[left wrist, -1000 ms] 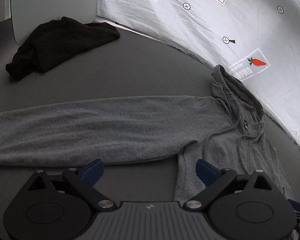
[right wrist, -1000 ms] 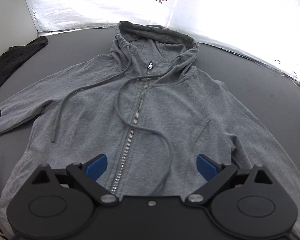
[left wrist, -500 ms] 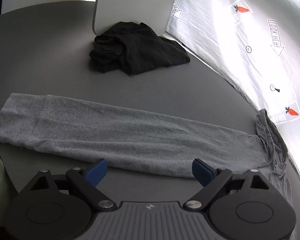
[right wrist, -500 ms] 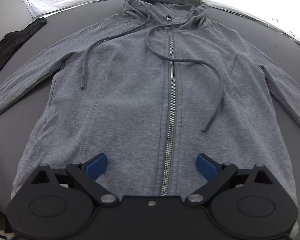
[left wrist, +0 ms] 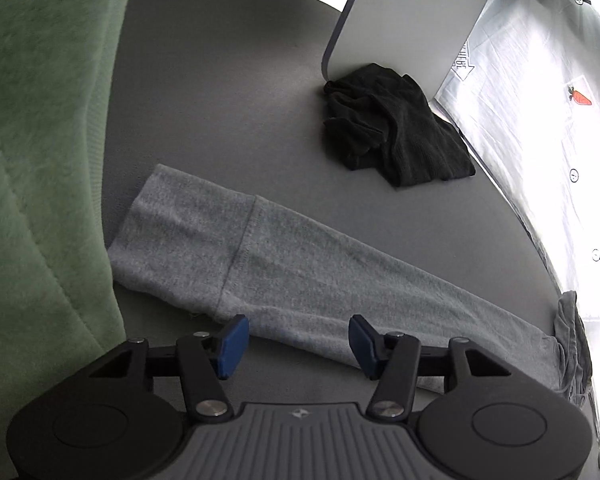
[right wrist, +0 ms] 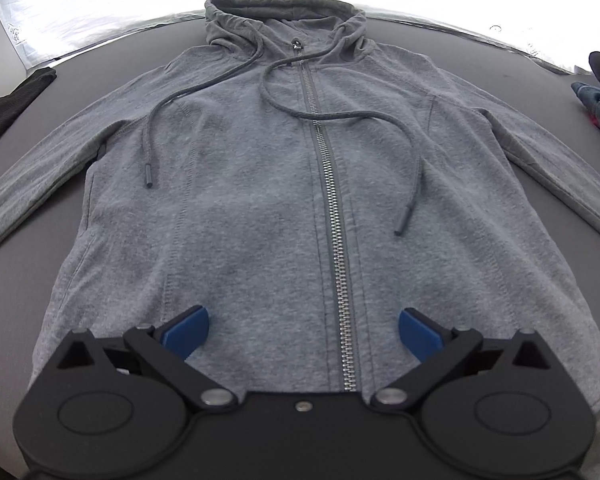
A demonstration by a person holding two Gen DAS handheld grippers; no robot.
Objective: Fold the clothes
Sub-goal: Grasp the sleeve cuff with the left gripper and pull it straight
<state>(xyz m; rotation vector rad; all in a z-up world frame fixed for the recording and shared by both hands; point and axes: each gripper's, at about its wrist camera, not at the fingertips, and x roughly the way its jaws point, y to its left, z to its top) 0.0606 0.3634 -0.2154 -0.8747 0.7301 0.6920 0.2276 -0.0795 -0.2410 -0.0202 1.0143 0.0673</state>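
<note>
A grey zip hoodie (right wrist: pixel 260 200) lies flat, front up, on the dark grey table (right wrist: pixel 20 280), with its hood at the far side and both sleeves spread out. My right gripper (right wrist: pixel 303 330) hovers over the lower front. Its jaws are opening wide, and the zipper (right wrist: pixel 331 220) runs between them untouched. In the left wrist view the hoodie's left sleeve (left wrist: pixel 300 272) stretches across, cuff (left wrist: pixel 180 232) at the left. My left gripper (left wrist: pixel 298 342) is at the sleeve's near edge by the cuff. Its jaws are closing with that edge between them, and the pads are not pressing.
A crumpled black garment (left wrist: pixel 395 132) lies beyond the sleeve, against a pale upright panel (left wrist: pixel 399 12). A green fleecy cloth (left wrist: pixel 40 160) fills the left side. A white sheet with carrot prints (left wrist: pixel 559 120) borders the table's far edge. Denim clothing (right wrist: pixel 599 108) sits at the far right.
The left gripper has travelled along the sleeve from the shoulder to the cuff, and its jaws have narrowed. The right gripper has come in lower over the hoodie's front, now centred near the zipper.
</note>
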